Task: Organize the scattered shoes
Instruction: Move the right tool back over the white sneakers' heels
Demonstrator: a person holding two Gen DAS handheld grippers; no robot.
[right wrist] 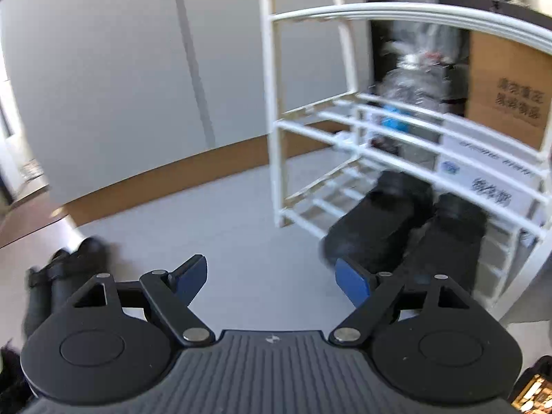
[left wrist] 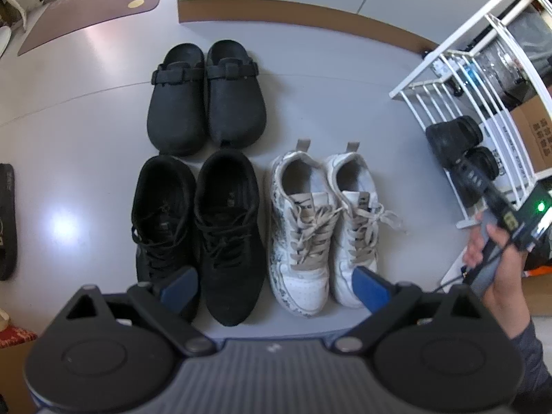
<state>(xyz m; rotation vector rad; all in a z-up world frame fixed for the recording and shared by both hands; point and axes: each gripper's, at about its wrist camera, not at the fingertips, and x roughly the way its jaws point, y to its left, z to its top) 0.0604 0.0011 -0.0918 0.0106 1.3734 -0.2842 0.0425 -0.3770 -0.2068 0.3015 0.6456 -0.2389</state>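
In the left wrist view three pairs stand side by side on the grey floor: black clogs (left wrist: pixel 207 96) at the back, black lace-up sneakers (left wrist: pixel 200 231) in front of them, white sneakers (left wrist: pixel 324 227) to their right. My left gripper (left wrist: pixel 276 286) hangs open above the toes of both sneaker pairs, holding nothing. A fourth pair of black shoes (left wrist: pixel 459 148) rests on the bottom shelf of the white rack (left wrist: pixel 445 79). My right gripper (right wrist: pixel 272 279) is open and empty, just short of those black shoes (right wrist: pixel 407 231) at the rack (right wrist: pixel 348 145). The view is blurred.
A hand (left wrist: pixel 496 262) grips the right tool at the right edge. A brown doormat (left wrist: pixel 93 10) lies at the back left, a dark slipper (left wrist: pixel 7 220) at the left edge. Cardboard boxes (right wrist: pixel 507 86) and wrapped items stand behind the rack. The black clogs (right wrist: pixel 58 276) show at left.
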